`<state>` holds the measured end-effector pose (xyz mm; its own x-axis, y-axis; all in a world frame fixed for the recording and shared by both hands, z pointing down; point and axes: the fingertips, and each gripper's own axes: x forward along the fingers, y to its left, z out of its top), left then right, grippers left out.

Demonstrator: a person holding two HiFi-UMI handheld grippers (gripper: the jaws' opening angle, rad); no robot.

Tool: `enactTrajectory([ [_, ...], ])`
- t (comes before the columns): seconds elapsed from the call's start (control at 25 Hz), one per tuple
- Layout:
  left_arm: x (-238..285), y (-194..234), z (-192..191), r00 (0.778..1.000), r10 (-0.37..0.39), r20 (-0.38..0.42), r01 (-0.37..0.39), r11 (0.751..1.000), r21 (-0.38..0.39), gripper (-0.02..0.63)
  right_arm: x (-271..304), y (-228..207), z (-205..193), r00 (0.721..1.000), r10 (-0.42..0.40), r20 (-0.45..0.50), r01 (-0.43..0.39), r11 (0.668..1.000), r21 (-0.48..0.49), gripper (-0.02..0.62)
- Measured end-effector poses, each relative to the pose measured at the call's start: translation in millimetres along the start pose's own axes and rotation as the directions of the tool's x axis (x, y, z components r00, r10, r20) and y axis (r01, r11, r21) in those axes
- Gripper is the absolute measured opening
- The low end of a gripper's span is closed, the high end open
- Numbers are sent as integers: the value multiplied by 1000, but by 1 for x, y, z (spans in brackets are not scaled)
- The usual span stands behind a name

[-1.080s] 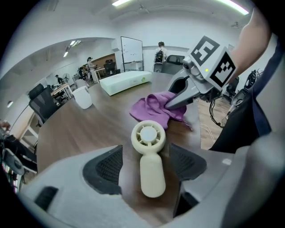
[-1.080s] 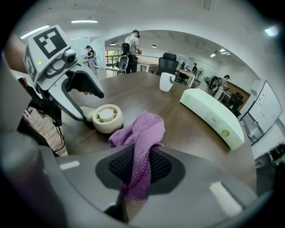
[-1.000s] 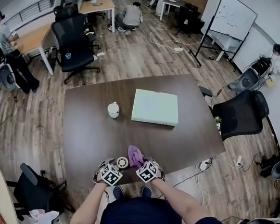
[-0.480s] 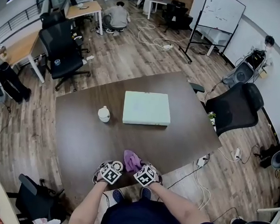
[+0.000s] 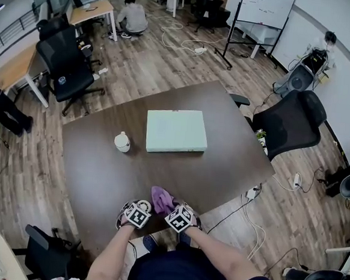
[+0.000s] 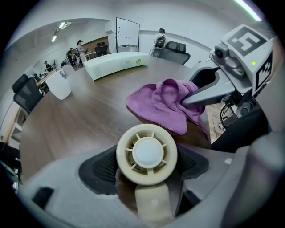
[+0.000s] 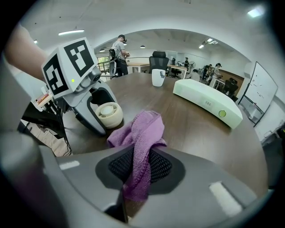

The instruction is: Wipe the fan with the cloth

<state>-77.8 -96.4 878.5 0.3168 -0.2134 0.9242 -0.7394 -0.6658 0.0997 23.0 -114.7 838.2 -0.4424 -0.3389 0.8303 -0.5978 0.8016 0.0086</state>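
A small cream fan [image 6: 147, 153] rests at the table's near edge, its round head between the jaws of my left gripper [image 5: 141, 205]. Those jaws have just been opening; the pads stand close beside the fan's rim without pressing it. Just right of the fan lies a crumpled purple cloth [image 5: 161, 197]. My right gripper [image 7: 140, 167] is shut on the cloth [image 7: 142, 133], one fold pinched between its pads and the rest heaped on the wood. From the right gripper view the fan [image 7: 109, 115] sits between the left gripper's fingers [image 7: 91, 120].
The dark brown table [image 5: 100, 173] also carries a white mug [image 5: 122, 142] and a flat pale green box [image 5: 176, 130] farther back. A black office chair [image 5: 291, 124] stands at the right. Cables, desks and people are on the floor beyond.
The left gripper has sunk a little toward the table with the fan between its jaws. The right gripper stays on the cloth. The head view has shifted, so the table sits slightly further left.
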Motion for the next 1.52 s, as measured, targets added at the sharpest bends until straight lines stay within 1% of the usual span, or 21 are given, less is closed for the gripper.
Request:
enactTrajectory([
  [0.16, 2, -2, 6, 999, -10, 45, 10, 1000, 4, 376, 0, -4, 0, 1000, 0, 8, -1, 1000, 17, 77],
  [0.28, 2, -2, 8, 997, 2, 79, -3, 1000, 7, 376, -3, -4, -3, 1000, 8, 15, -8, 1000, 28, 77],
  [0.36, -1, 0, 6, 996, 12, 83, -12, 1000, 0, 376, -9, -2, -1, 1000, 5, 24, -5, 1000, 15, 77],
  [0.44, -9, 2, 6, 995, 23, 95, -21, 1000, -17, 376, -17, -1, 1, 999, 4, 52, -5, 1000, 14, 77],
  [0.48, -15, 3, 9, 993, 30, 115, -27, 999, -25, 376, -20, 1, 3, 997, 10, 74, -12, 1000, 22, 77],
  [0.6, -29, 4, 23, 977, 43, 207, -38, 999, -29, 376, -36, 11, 20, 985, 56, 162, -62, 997, 33, 75],
  [0.68, -42, 0, 33, 965, 43, 258, -38, 999, -26, 376, -51, 19, 37, 969, 85, 233, -93, 995, 23, 75],
  [0.76, -53, -5, 44, 951, 39, 307, -38, 999, -12, 376, -66, 26, 55, 946, 117, 302, -126, 992, 11, 75],
  [0.84, -65, -12, 55, 936, 35, 351, -38, 999, 4, 376, -80, 35, 70, 919, 167, 358, -175, 985, -10, 75],
  [0.92, -79, -18, 66, 914, 33, 404, -47, 999, 26, 376, -94, 43, 84, 889, 209, 407, -210, 977, -43, 75],
  [1.0, -95, -19, 74, 890, 40, 453, -63, 997, 37, 376, -108, 45, 96, 863, 229, 451, -226, 972, -62, 75],
  [1.08, -115, -22, 81, 871, 39, 489, -67, 997, 40, 376, -124, 46, 105, 838, 247, 487, -248, 967, -64, 75],
  [1.16, -134, -26, 89, 852, 16, 524, -52, 997, 56, 376, -138, 45, 112, 810, 265, 523, -273, 960, -63, 75],
  [1.24, -146, -32, 94, 836, -6, 549, -44, 996, 78, 376, -150, 43, 117, 788, 275, 550, -288, 956, -65, 75],
  [1.36, -162, -41, 100, 819, -34, 573, -43, 992, 120, 376, -167, 43, 123, 769, 286, 572, -288, 953, -89, 75],
  [1.52, -174, -51, 105, 812, -62, 580, -49, 984, 174, 376, -183, 43, 128, 761, 295, 578, -269, 954, -134, 75],
])
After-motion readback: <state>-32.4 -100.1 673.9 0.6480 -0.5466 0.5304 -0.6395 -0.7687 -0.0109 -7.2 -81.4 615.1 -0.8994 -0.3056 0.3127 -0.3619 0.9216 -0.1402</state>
